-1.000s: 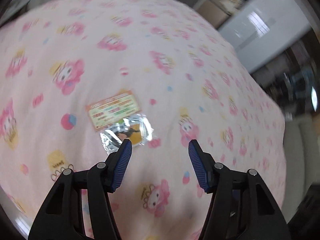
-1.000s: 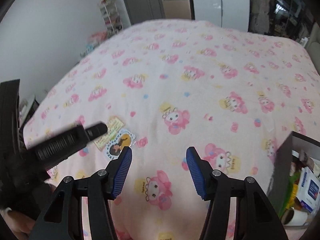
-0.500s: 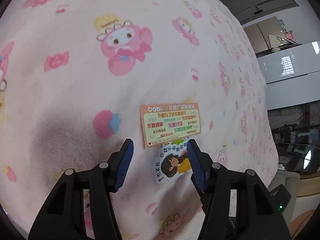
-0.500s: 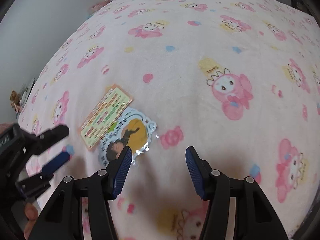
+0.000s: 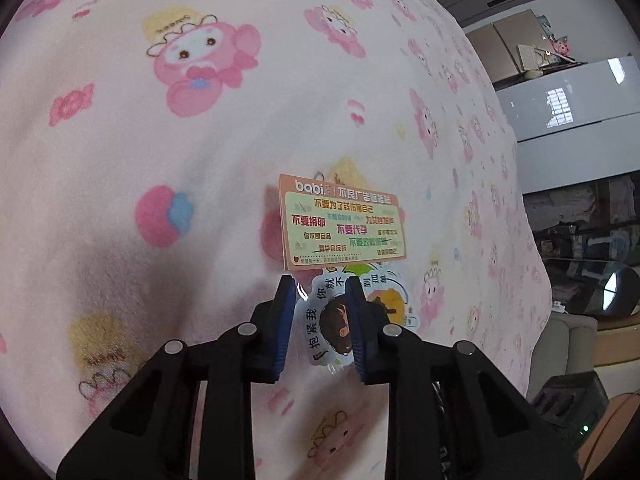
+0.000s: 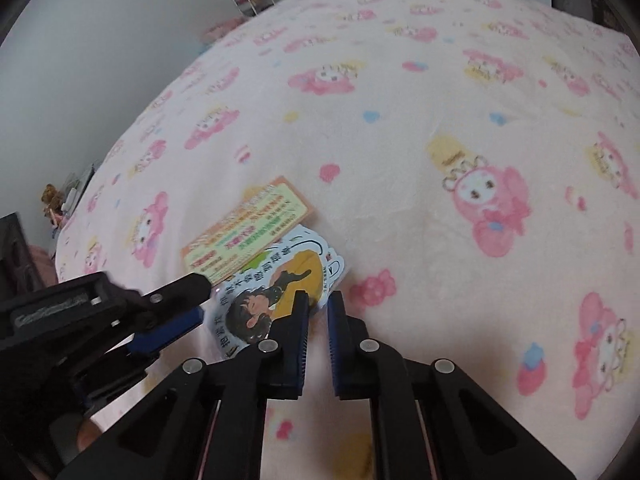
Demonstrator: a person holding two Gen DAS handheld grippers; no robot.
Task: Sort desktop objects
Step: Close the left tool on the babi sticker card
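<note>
So we've got the die-cut cartoon sticker (image 5: 322, 312) lying flat on the pink blanket (image 5: 160, 160) with the orange card (image 5: 343, 222) overlapping its 12 o'clock edge. Our left gripper (image 5: 320, 292) is part-closed with its fingers either side of the sticker, and our right gripper (image 6: 318, 300) sits nearly pinched at the sticker's corner; we honestly can't tell if either has really caught it. Best bet: pinch the thin edge low, then peel gently so the card stays put.

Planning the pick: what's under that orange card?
The orange card overlaps the top edge of the cartoon sticker and otherwise lies on the pink blanket. Anything else beneath it is hidden.
</note>
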